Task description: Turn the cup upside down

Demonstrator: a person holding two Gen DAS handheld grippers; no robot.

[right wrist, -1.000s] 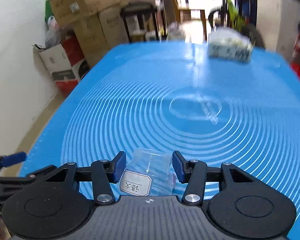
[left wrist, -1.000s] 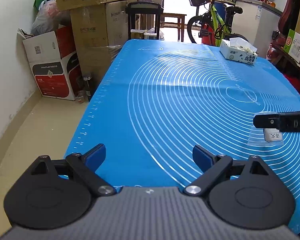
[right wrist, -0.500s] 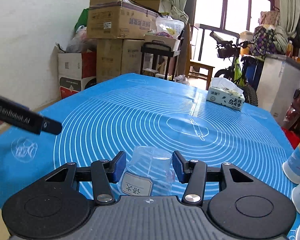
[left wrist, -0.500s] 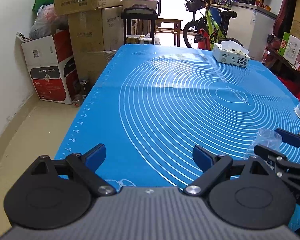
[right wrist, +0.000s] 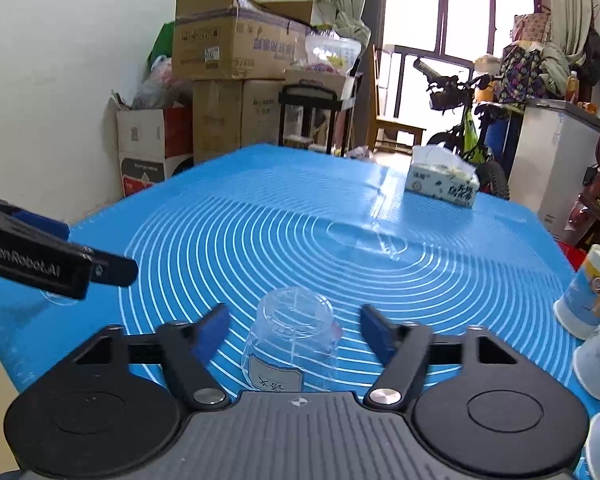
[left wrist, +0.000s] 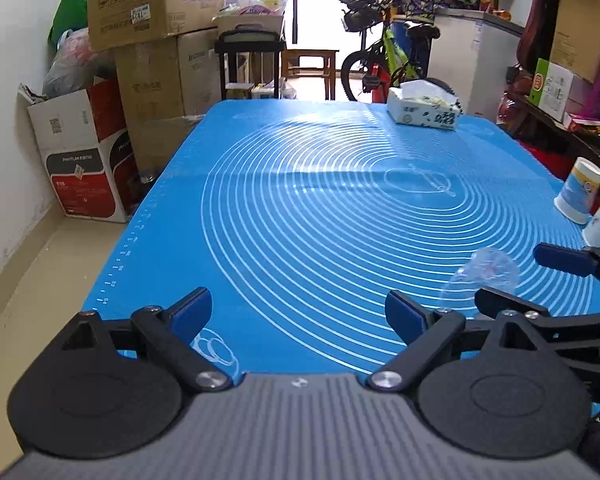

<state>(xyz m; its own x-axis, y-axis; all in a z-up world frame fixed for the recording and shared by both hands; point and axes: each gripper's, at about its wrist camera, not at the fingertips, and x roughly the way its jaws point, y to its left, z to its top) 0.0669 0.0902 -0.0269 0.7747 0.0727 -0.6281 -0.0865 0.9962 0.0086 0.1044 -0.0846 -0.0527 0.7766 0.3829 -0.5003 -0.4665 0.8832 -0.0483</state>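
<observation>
clear cup (right wrist: 290, 340) inverted on blue mat (right wrist: 260, 232), right gripper (right wrist: 294, 330) jaws apart beside it

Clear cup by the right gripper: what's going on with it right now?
The clear cup stands upside down on the blue mat, base up, its label facing the camera. The right gripper is open around it, fingers apart on either side and not touching. The left gripper is open too, holding nothing, off to the side. The flip looks done.

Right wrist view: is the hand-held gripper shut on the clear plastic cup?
No: the right hand-held gripper stands open, with a gap between each blue finger pad and the clear plastic cup, which rests on the blue mat.
</observation>
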